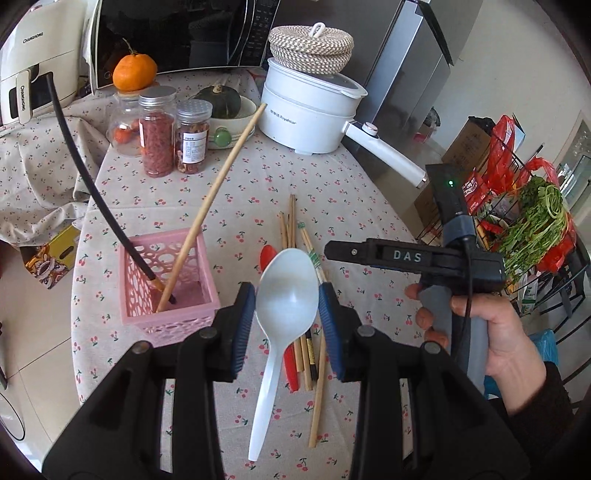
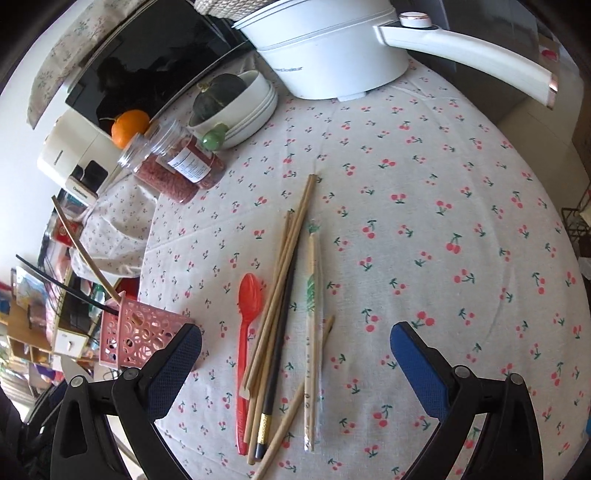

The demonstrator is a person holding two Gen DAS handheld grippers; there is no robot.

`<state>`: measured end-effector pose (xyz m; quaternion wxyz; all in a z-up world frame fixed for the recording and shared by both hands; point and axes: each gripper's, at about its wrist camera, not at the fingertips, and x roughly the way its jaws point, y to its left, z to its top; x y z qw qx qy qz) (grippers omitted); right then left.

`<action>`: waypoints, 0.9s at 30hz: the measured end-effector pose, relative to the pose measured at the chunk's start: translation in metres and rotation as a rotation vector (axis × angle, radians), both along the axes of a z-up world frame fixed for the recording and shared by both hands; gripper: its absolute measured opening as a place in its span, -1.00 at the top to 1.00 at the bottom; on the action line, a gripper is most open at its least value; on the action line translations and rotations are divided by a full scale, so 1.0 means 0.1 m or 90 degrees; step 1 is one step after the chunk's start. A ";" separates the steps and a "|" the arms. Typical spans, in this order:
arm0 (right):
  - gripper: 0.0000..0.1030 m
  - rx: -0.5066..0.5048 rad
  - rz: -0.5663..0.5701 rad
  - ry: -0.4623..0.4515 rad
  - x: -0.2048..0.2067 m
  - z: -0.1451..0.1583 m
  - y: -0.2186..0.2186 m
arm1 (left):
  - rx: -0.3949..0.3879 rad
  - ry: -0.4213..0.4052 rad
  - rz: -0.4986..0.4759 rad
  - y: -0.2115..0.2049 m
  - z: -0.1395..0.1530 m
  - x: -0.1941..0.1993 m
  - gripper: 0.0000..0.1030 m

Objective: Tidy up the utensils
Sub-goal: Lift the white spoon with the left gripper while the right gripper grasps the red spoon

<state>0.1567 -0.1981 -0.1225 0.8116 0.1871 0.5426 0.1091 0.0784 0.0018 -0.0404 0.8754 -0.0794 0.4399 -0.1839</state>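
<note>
My left gripper is shut on a white plastic spoon, its bowl between the blue pads, its handle hanging toward me above the table. A pink perforated basket stands to its left and holds a long wooden stick and a black stick. A red spoon and several chopsticks lie in a loose pile on the cherry-print tablecloth. My right gripper is open and empty just above that pile; it also shows in the left wrist view.
A white electric pot with a long handle stands at the back. Two spice jars, a bowl with a green squash and an orange stand before the microwave. A wire rack with greens is right of the table.
</note>
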 end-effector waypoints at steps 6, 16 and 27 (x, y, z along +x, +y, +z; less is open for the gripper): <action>-0.27 -0.020 0.081 -0.006 0.16 -0.12 0.44 | -0.028 0.001 0.020 0.27 0.04 -0.03 0.27; 0.17 -0.096 0.134 -0.030 0.37 -0.29 0.94 | -0.047 -0.003 0.036 0.47 0.05 -0.07 0.27; 0.45 -0.223 0.144 -0.033 0.42 -0.50 1.13 | -0.055 -0.010 0.049 0.53 0.06 -0.05 0.27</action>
